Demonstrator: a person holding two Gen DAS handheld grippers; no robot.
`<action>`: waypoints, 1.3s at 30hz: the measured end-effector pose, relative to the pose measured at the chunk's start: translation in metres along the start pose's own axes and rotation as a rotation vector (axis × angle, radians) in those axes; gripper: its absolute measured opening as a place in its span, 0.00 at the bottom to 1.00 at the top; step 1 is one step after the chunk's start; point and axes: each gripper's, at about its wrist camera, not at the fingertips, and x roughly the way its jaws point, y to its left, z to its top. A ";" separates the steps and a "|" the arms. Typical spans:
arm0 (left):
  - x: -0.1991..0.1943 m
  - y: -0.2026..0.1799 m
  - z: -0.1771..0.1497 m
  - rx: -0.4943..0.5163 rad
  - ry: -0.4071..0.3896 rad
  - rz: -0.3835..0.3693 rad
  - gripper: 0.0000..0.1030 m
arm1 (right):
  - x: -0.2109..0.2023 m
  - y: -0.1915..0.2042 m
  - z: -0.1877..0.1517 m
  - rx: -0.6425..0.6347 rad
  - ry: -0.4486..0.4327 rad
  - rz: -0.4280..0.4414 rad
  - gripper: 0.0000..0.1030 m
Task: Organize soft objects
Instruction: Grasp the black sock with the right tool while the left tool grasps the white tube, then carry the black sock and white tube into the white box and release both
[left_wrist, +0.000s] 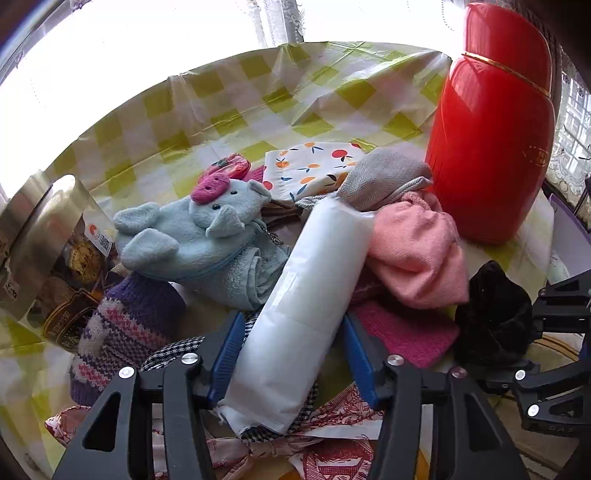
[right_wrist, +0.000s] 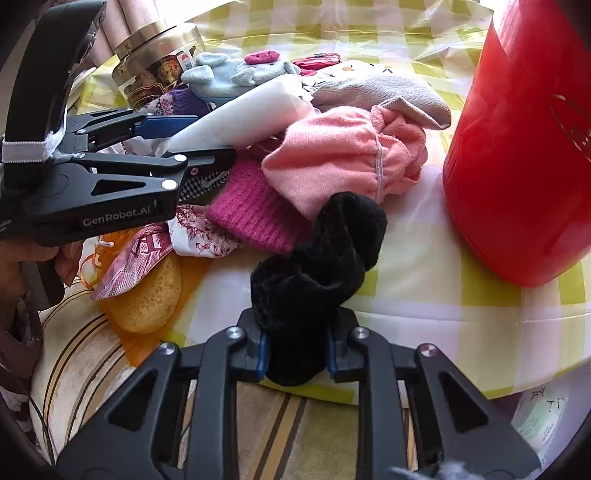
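Observation:
A heap of soft things lies on the yellow-checked tablecloth (left_wrist: 207, 96). My left gripper (left_wrist: 293, 321) is shut on a long white wrapped roll (left_wrist: 310, 288), blue pads against both its sides; the right wrist view shows the same grip (right_wrist: 210, 138) on that roll (right_wrist: 243, 118). My right gripper (right_wrist: 295, 350) is shut on a black fuzzy cloth (right_wrist: 317, 266), which stands bunched up near the table's front edge. Beyond lie a pink cloth (right_wrist: 332, 158), a magenta knit piece (right_wrist: 255, 214), a grey cloth (left_wrist: 384, 173) and a light blue plush animal (left_wrist: 207, 236).
A tall red container (left_wrist: 495, 140) stands at the right, close to the pink cloth. A gold-lidded jar (left_wrist: 55, 258) sits at the left beside a purple knit sock (left_wrist: 125, 332). A fruit-print cloth (left_wrist: 310, 166), a red-patterned cloth (right_wrist: 147, 251) and a yellow sponge (right_wrist: 147, 295) lie around.

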 end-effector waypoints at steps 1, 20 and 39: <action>-0.001 0.000 -0.001 -0.008 0.002 -0.005 0.44 | -0.002 0.000 -0.005 0.000 -0.005 -0.001 0.25; -0.060 -0.019 -0.026 -0.209 -0.093 -0.074 0.40 | -0.043 -0.004 -0.019 0.011 -0.080 -0.017 0.25; -0.122 -0.099 -0.040 -0.236 -0.180 -0.208 0.40 | -0.117 -0.048 -0.077 0.110 -0.149 -0.073 0.25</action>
